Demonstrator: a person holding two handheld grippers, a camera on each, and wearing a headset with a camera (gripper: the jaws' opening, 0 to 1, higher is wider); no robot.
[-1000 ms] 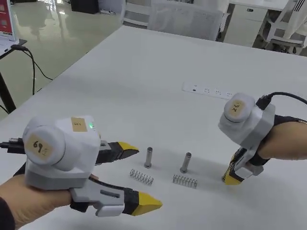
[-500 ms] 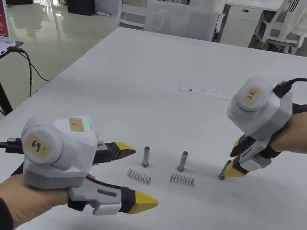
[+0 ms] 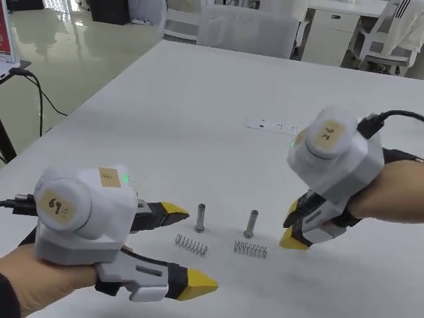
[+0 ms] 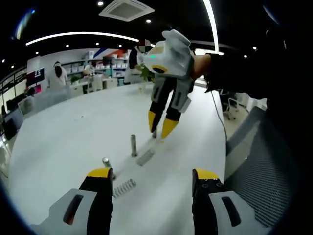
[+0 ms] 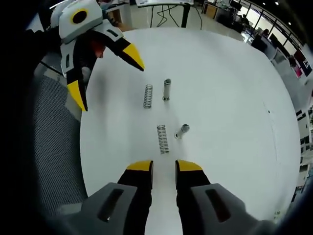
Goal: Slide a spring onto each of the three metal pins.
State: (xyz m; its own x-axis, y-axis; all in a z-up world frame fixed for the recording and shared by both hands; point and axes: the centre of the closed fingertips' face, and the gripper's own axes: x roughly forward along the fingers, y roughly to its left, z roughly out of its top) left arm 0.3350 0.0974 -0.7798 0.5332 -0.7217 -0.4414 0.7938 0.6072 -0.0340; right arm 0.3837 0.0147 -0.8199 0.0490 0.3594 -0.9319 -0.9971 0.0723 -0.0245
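Two short metal pins [image 3: 200,217] [image 3: 251,224] stand upright on the white table [image 3: 199,119]. A loose spring lies in front of each one [image 3: 191,244] [image 3: 250,249]. My left gripper [image 3: 185,247] is wide open and empty, just left of the nearer spring. My right gripper [image 3: 291,228] hovers right of the second pin, its jaws a narrow gap apart with nothing between them [image 5: 164,166]. A third upright piece [image 4: 154,133] stands in line with the pins, just under the right gripper's tips. It is too small to tell whether a spring sits on it.
A white power strip [image 3: 281,126] lies on the table behind the pins. The table's left edge drops to the floor, where a black cable [image 3: 40,93] hangs. White chairs [image 3: 245,26] stand at the far end.
My right gripper has moved left toward the second pin and now hides the coiled upright piece that showed at its tip. The left gripper has stayed put.
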